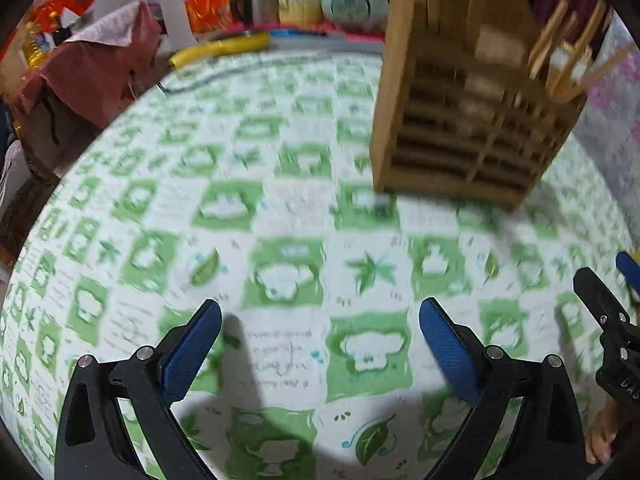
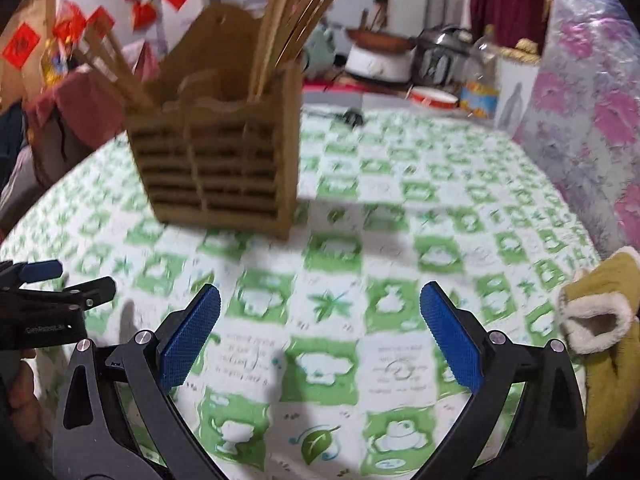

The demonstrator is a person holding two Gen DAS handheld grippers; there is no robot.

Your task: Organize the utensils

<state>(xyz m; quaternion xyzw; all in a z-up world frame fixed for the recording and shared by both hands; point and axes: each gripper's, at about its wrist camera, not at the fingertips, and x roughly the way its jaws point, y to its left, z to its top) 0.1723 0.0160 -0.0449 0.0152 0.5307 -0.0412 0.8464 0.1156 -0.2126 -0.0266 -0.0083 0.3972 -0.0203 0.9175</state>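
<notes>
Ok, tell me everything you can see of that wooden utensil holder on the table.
The wooden utensil holder is a light brown, box-shaped rack with slatted sides and vertical dividers that split it into compartments. A taller back panel rises behind with a curved top and a small hole. It stands upright on the green-and-white patterned tablecloth. Wooden chopsticks lean out of one end compartment, and more wooden sticks out of the other. Neither gripper touches it; both views are motion-blurred.

Bare tablecloth (image 2: 460, 184) lies ahead; the wooden utensil holder (image 2: 224, 160) blocks at eleven o'clock, yellow cloth (image 2: 604, 340) at three.
</notes>
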